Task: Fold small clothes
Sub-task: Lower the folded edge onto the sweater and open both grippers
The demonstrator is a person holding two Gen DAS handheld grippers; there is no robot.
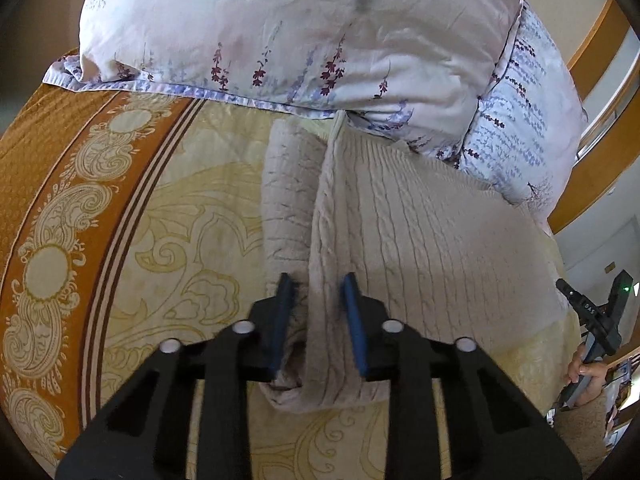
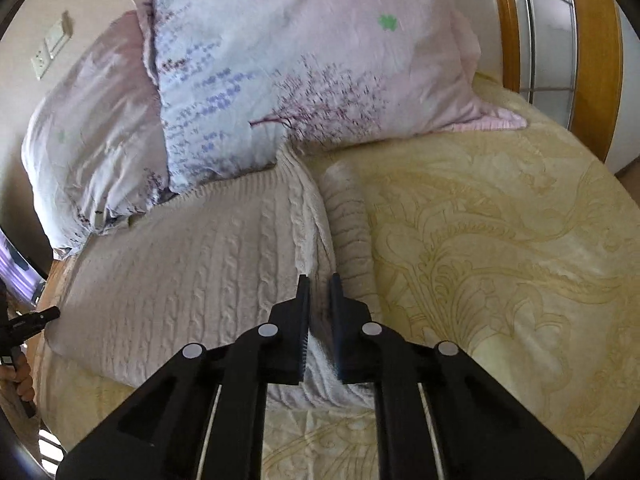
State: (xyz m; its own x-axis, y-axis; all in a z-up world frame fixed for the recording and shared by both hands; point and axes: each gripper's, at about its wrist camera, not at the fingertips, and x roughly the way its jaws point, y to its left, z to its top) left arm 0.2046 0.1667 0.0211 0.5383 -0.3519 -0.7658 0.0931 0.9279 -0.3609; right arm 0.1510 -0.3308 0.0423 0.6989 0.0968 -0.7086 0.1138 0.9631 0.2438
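A cream cable-knit sweater (image 1: 420, 232) lies on the bed, its sleeve folded along the left side. My left gripper (image 1: 318, 284) straddles the raised left edge fold of the sweater, jaws partly open with the knit between the blue pads. In the right wrist view the sweater (image 2: 192, 280) fills the left half. My right gripper (image 2: 319, 280) is shut on the sweater's right edge fold, near its sleeve (image 2: 348, 216). The right gripper also shows at the far right of the left wrist view (image 1: 592, 312), held by a hand.
Two floral pillows (image 1: 288, 28) (image 2: 304, 64) lie just behind the sweater. The bed has a yellow patterned cover (image 2: 500, 240) with an orange border (image 1: 52, 160). A wooden headboard (image 2: 592, 60) stands at the right. A wall socket (image 2: 52, 48) is at upper left.
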